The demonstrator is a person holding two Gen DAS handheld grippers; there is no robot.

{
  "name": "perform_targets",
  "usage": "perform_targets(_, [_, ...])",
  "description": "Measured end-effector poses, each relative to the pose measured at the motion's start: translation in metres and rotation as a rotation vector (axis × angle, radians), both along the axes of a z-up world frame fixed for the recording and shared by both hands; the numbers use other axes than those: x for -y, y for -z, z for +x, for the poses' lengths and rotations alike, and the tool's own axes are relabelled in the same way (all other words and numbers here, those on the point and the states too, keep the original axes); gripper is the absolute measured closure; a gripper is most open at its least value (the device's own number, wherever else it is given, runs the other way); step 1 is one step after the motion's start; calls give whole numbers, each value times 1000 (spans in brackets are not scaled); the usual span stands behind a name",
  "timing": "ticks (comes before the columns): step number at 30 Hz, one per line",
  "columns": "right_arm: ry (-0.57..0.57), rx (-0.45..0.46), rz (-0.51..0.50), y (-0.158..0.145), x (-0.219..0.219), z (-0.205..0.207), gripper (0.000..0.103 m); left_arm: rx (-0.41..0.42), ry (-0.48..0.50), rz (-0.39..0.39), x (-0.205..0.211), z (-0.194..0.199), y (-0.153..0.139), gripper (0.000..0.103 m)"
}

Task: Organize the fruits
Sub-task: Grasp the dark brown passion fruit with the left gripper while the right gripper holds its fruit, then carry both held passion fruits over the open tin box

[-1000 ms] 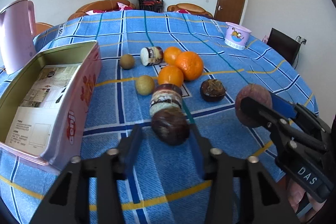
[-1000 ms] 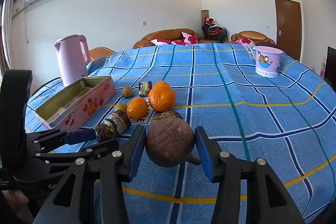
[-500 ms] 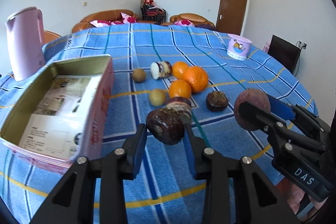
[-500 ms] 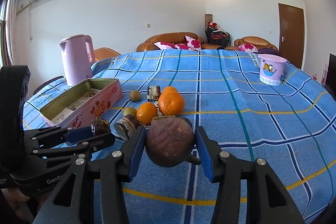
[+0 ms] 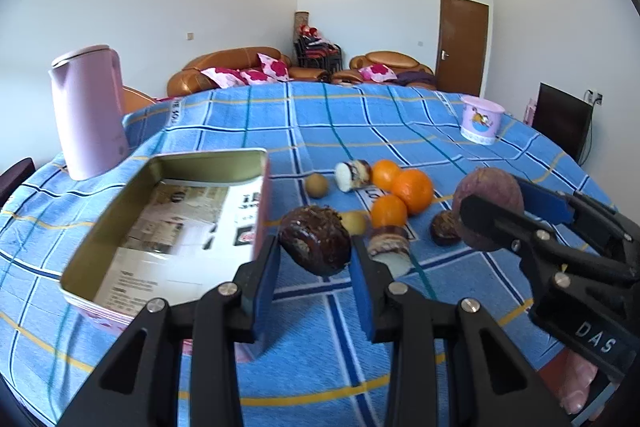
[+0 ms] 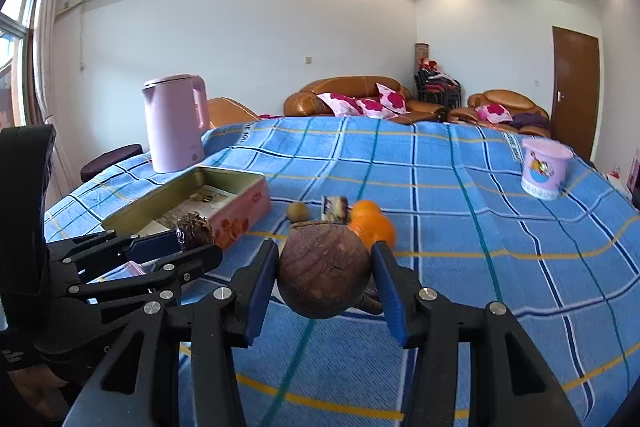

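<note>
Left gripper [image 5: 314,263] clamped on dark brown wrinkled fruit [image 5: 315,245], just right of open pink metal tin [image 5: 168,163] near table's left edge; nearer than right gripper [image 6: 325,281], gripping round purple-brown fruit [image 6: 324,269].

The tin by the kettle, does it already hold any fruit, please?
No, the tin holds only printed paper; no fruit lies in it.

In the right wrist view the oranges [image 6: 370,223] were blurred and partly hidden behind the purple-brown fruit [image 6: 324,273]. The print on the paper [image 5: 176,227] lining the tin [image 5: 160,163] was too blurred to read. The counter [image 5: 320,367] ran off the bottom edge.
</note>
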State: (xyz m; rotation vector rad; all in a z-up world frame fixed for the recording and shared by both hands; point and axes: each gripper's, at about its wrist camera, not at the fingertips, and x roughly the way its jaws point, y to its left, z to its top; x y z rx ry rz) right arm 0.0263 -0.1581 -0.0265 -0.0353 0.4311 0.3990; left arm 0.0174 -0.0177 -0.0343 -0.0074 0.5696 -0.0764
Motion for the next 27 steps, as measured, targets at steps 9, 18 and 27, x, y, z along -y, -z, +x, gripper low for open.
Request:
perform_targets(9, [-62,17,29,-22,-16,5,53,29,-54,14,-19,-1,-9,67])
perform_targets(18, [-109,42,28,-39,-36,10,53,41,-114,23,-39,3,-15,67])
perform_targets(27, [-155,62,26,-55,-57,17,53,46,-164,30,-60,5,-20,67])
